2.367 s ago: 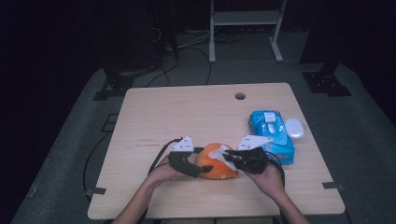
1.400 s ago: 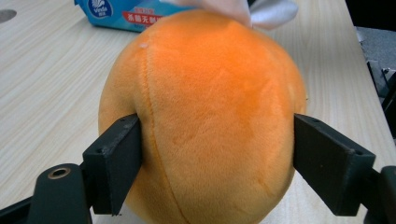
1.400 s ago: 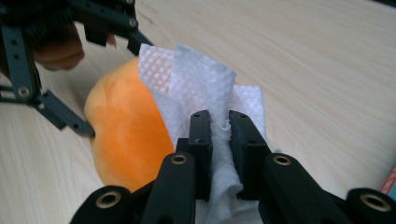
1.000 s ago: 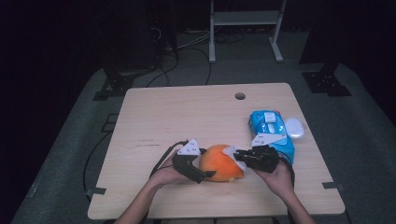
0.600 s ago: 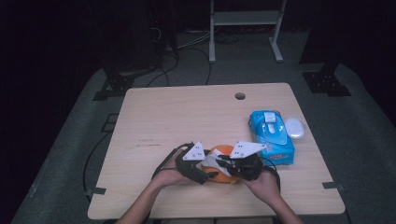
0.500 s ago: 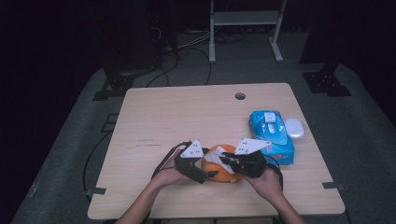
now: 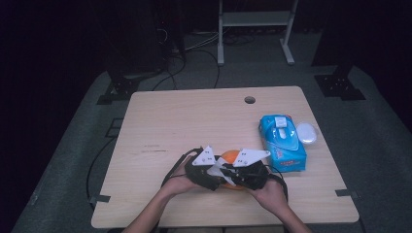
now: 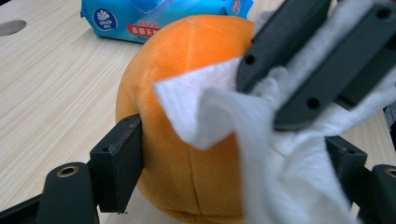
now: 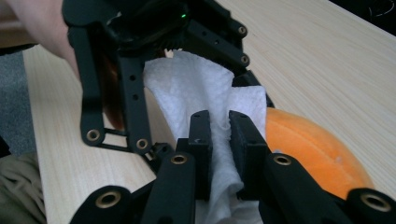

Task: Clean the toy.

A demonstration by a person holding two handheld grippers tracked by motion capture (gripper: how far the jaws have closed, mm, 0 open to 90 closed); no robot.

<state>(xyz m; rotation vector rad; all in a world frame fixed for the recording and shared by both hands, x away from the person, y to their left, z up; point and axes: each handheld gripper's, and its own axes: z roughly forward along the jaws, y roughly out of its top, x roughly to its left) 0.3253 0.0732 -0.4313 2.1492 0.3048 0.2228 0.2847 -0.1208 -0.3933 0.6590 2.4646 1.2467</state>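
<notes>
Your left gripper (image 8: 233, 182) jaws just closing around orange plush ball (image 8: 187, 140), near edge; right gripper (image 9: 219, 154) pinches white wipe (image 9: 196, 93) against it. Wiping underway, ball now braced.

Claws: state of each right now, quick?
Left claw: jaws just been closing around the orange plush, one pad touching it.
Right claw: shut on the white wipe.

wipes pack (image 7: 282, 143): blue, table's right | white lid (image 7: 306, 132): beside it | table (image 7: 194, 121): light wood
</notes>
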